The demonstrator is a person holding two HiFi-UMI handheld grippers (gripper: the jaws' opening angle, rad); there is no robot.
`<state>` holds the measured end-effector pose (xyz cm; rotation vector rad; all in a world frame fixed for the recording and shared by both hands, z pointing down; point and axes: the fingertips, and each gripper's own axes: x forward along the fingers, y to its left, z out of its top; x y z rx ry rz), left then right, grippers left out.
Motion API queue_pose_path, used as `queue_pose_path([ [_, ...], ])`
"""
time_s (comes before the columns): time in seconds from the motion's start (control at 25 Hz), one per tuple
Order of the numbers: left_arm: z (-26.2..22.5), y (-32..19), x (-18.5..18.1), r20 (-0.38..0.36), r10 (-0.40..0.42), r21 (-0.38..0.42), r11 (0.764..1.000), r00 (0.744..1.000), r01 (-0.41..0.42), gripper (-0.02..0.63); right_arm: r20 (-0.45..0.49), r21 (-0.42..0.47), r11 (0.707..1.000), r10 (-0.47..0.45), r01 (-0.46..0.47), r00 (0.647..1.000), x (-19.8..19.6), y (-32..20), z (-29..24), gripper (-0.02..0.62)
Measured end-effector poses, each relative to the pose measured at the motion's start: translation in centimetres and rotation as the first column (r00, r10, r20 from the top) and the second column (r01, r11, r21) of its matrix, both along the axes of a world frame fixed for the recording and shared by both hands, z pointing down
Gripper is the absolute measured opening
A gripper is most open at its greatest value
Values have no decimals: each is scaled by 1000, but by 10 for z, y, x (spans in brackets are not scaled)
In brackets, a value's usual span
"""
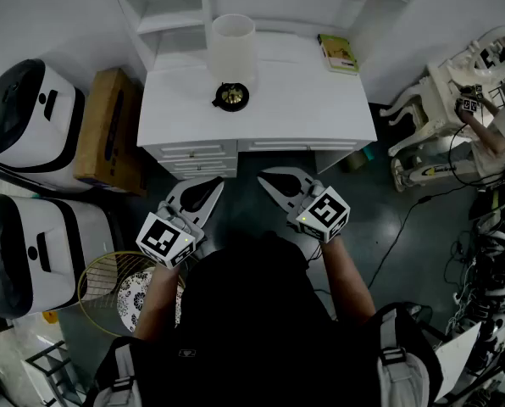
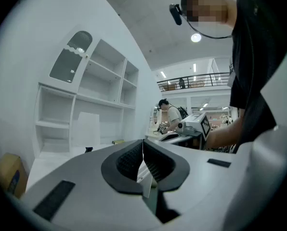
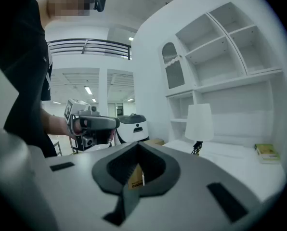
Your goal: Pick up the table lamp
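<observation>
Cardboard box (image 1: pixel 108 130) stands on the floor against the desk's left side. Left forearm comes up from the bottom of the head view, bare below a short sleeve, hand tucked under the marker cube. Left gripper (image 1: pixel 212 185) is held out roughly level in front of the desk's front edge, over the dark floor, its tip angled inward toward the other gripper. In its own view the left gripper (image 2: pixel 143 146) has its tongs fully closed, pads meeting along one line with nothing between them. Table lamp (image 1: pixel 233 53) stands upright on the desk (image 1: pixel 303 100), left of centre and nearer the back edge than the front. It has a white shade over a dark round base with a brass-coloured centre. It shows faintly in the left gripper view (image 2: pixel 88 129) and clearly in the right gripper view (image 3: pixel 199 121). It is well apart from both grippers and touched by neither. Right forearm mirrors the left. Right gripper (image 1: pixel 265 176) sits off the front edge by the drawers (image 1: pixel 202 155), tip angled inward to the left and tilted a little downward. In its own view the right gripper (image 3: pixel 134 146) also has its tongs closed together, empty. A book (image 1: pixel 338 53) with a green cover lies flat near the desk's back right corner. Another person (image 1: pixel 494 134) is at the far right of the room.
</observation>
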<state>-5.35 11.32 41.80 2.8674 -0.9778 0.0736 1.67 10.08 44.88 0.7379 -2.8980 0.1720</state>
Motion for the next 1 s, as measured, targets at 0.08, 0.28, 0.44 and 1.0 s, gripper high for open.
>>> queue_pose_path([
  [0.08, 2, -1, 2, 5, 3, 6, 1000, 1000, -3, 12, -3, -2, 1000, -1, 1, 1000, 1, -1, 2, 8],
  [0.28, 4, 1, 6, 6, 11, 4, 1000, 1000, -11, 12, -11, -3, 1000, 0, 0, 1000, 3, 1, 3, 8],
  [0.44, 4, 3, 11, 7, 21, 5, 1000, 1000, -21, 12, -10, -2, 1000, 4, -4, 1000, 5, 2, 4, 8],
  [1.0, 7, 2, 9, 3, 18, -4, 1000, 1000, -18, 12, -16, 3, 1000, -6, 6, 1000, -1, 0, 6, 9],
])
